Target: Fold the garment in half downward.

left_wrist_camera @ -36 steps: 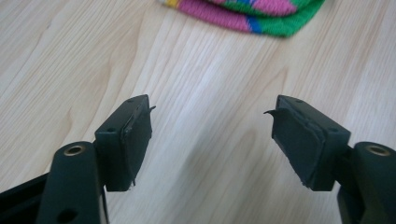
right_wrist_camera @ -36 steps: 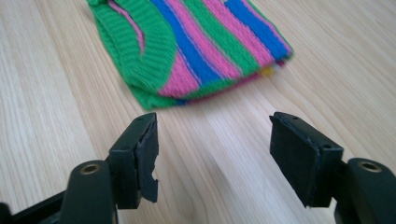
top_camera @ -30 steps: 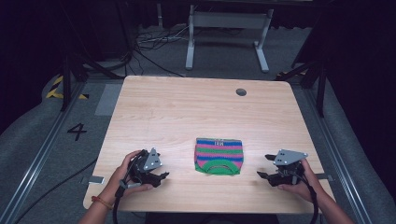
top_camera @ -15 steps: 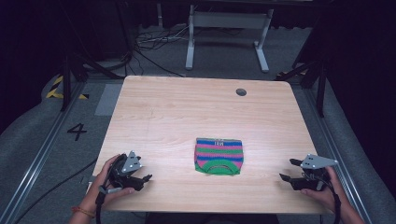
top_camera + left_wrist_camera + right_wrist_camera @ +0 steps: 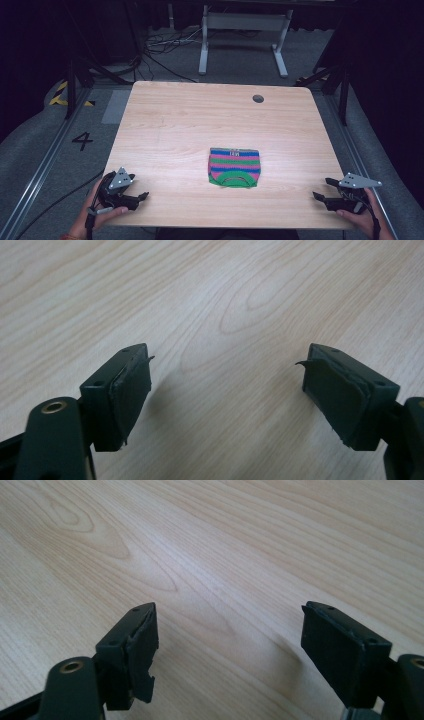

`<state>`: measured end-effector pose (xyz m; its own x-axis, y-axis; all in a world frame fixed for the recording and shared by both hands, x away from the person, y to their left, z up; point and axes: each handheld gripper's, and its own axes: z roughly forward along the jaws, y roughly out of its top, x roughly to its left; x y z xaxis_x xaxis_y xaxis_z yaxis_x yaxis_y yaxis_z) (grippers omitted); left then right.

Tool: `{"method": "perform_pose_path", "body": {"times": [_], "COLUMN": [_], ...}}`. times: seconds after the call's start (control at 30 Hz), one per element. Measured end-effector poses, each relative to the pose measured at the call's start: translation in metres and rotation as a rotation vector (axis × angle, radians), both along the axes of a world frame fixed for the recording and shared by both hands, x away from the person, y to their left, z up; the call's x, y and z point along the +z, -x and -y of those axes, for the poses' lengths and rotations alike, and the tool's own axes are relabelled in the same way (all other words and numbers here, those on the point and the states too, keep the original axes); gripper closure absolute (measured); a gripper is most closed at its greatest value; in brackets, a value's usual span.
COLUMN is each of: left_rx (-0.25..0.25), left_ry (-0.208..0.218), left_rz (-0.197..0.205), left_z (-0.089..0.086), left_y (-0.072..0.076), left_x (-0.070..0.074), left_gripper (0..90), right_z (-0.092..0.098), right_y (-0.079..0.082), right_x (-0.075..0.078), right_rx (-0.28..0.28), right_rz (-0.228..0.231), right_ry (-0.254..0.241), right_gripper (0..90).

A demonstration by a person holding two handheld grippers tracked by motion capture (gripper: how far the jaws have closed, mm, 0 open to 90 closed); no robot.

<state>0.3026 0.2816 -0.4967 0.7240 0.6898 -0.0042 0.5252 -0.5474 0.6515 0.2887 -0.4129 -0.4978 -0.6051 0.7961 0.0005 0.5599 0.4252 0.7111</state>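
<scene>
The folded striped cloth (image 5: 234, 167) lies flat near the table's (image 5: 200, 115) front edge, bare wood on all sides. Left gripper (image 5: 141, 196) and right gripper (image 5: 320, 196), both spread and empty, have withdrawn outward from the cloth to the front corners; the cloth has not moved
</scene>
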Motion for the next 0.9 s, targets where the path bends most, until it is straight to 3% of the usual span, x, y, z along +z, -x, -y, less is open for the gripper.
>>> {"method": "perform_pose_path", "body": {"times": [0.13, 0.23, 0.9], "left_rx": [0.023, 0.035, 0.106], "left_ry": [0.044, 0.037, 0.038], "left_rz": [-0.007, -0.005, -0.003], "left_z": [-0.0065, -0.0072, -0.0051], "left_y": [0.0009, 0.002, 0.0059], "left_x": [-0.0042, -0.0041, -0.0045], "left_gripper": [17.4, 15.9, 14.7], "right_z": [0.0019, 0.0025, 0.0032], "right_y": [0.0041, 0.006, 0.0058], "right_x": [-0.0033, -0.0066, -0.0069], "right_rx": [-0.024, -0.034, -0.038], "right_rz": [-0.003, -0.008, -0.009], "right_ry": [0.003, -0.03, -0.029], "right_gripper": [20.8, 19.7, 18.3]}}
